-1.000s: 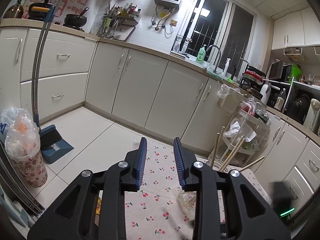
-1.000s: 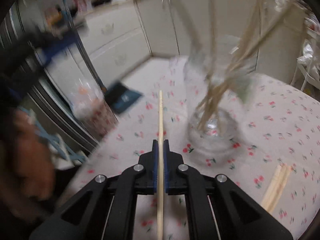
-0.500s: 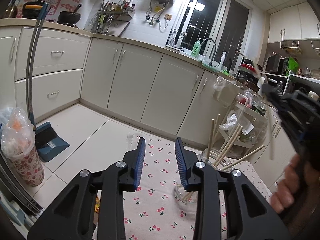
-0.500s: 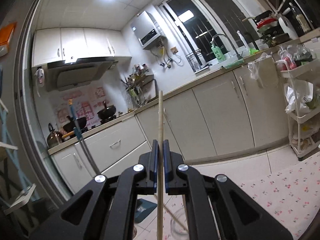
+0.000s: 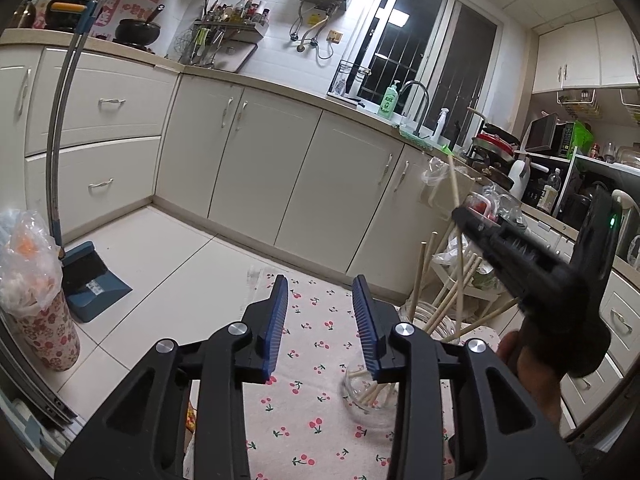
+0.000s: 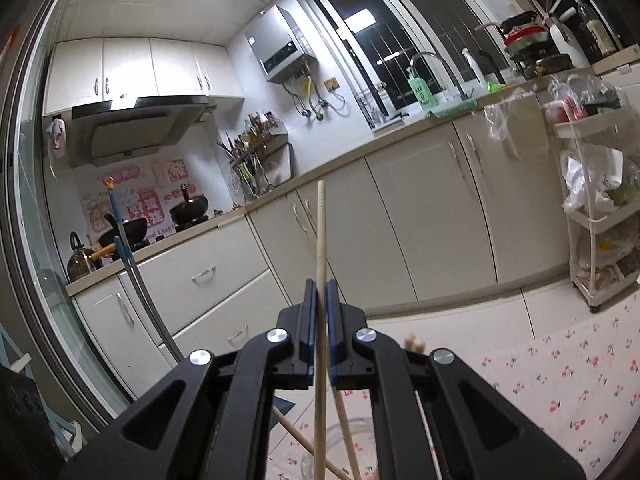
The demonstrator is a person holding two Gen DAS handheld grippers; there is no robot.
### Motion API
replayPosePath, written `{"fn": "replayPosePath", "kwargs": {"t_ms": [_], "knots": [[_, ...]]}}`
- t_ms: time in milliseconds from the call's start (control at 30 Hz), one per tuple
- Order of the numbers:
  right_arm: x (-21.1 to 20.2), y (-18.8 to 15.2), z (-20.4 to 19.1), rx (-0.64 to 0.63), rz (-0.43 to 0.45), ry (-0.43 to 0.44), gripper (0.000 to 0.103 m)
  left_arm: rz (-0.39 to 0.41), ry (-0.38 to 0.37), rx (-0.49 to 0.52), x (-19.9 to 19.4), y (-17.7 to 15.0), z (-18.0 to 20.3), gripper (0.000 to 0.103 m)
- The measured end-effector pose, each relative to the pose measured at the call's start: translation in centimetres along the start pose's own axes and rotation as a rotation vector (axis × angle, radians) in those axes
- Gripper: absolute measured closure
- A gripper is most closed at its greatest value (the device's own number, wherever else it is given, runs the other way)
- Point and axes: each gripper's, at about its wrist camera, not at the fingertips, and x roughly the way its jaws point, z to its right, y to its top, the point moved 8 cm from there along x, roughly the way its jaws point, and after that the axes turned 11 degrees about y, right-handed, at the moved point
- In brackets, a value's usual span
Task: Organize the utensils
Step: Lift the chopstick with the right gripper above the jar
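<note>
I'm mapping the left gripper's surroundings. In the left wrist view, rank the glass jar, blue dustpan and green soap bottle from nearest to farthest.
From the left gripper:
1. Glass jar, just right of the fingers, on the cherry cloth.
2. Blue dustpan, on the floor at left.
3. Green soap bottle, on the far counter beside the tap.

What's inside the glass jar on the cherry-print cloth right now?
Several wooden chopsticks stand in the glass jar, ends resting at its base. The left gripper's finger covers part of the jar, so an exact count isn't possible.

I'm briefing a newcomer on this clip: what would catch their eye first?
The right tool, shut on a single wooden chopstick held up above the glass jar of chopsticks. The jar stands on the cherry-print tablecloth, right of the left tool, whose jaws are opening, empty.
</note>
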Motion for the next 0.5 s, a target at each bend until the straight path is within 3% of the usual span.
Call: {"fn": "replayPosePath", "kwargs": {"t_ms": [500], "knots": [[-2.5, -3.9, -0.7, -0.05, -0.081, -0.048, 0.097, -0.005, 0.015, 0.026, 0.3, -0.5, 0.0, 0.069]]}}
